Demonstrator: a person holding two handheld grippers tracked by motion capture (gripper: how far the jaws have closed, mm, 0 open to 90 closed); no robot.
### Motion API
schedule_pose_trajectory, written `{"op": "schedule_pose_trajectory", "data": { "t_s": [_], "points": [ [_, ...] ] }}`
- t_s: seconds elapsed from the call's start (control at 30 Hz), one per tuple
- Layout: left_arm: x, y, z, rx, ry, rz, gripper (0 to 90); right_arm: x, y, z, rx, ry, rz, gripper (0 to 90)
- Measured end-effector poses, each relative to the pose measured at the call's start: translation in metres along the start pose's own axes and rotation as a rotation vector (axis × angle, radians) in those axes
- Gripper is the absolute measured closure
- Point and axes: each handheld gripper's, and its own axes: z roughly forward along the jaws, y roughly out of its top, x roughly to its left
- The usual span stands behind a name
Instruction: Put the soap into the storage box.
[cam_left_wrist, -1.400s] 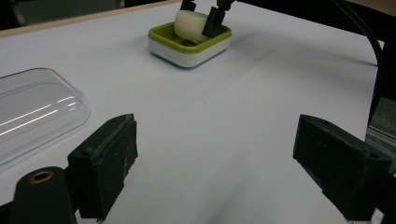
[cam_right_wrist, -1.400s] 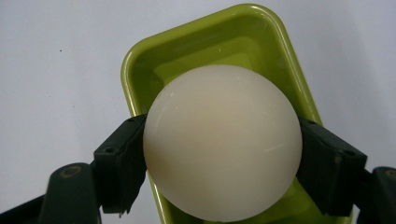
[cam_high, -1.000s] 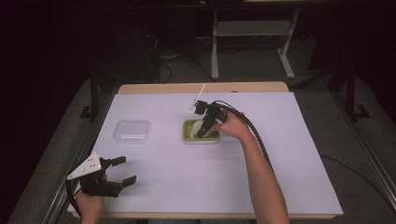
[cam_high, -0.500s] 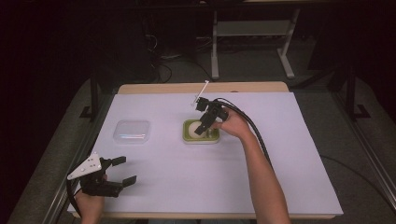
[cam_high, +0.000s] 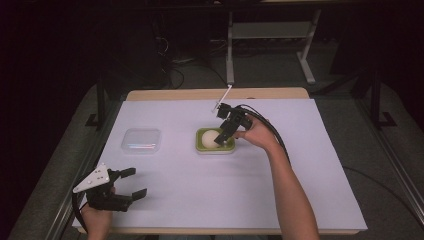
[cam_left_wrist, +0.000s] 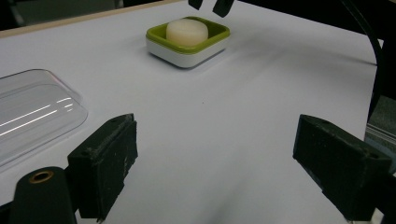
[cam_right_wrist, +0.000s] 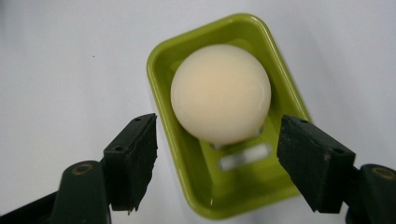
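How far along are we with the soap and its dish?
Done: the round soap sits in the green soap dish. In hand: nothing; the right gripper hovers just above it, jaws apart and empty. Left: the clear lid lies beside the dish, probably to go on; the left gripper is open.

Glossy green plastic dish (cam_right_wrist: 243, 186); smooth waxy soap (cam_right_wrist: 220, 93)

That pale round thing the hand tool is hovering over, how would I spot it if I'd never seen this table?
Start at the white table and find the small green dish near its middle, right of a clear plastic lid. The cream-coloured round soap lies inside that dish. It is the only rounded, opaque thing there; its neighbours are a flat see-through lid and black tools.
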Motion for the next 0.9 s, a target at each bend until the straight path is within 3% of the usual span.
{"op": "schedule_pose_trajectory", "data": {
  "t_s": [0.37, 0.9],
  "points": [
    [0.0, 0.0, 0.001, 0.005, 0.002, 0.002, 13.1, 0.004, -0.036, -0.013, -0.041, 0.016, 0.046, 26.2],
    [-0.001, 0.0, 0.002, 0.008, -0.001, 0.001, 13.1, 0.03, -0.066, -0.031, -0.102, 0.0, 0.021, 23.1]
  ]
}}
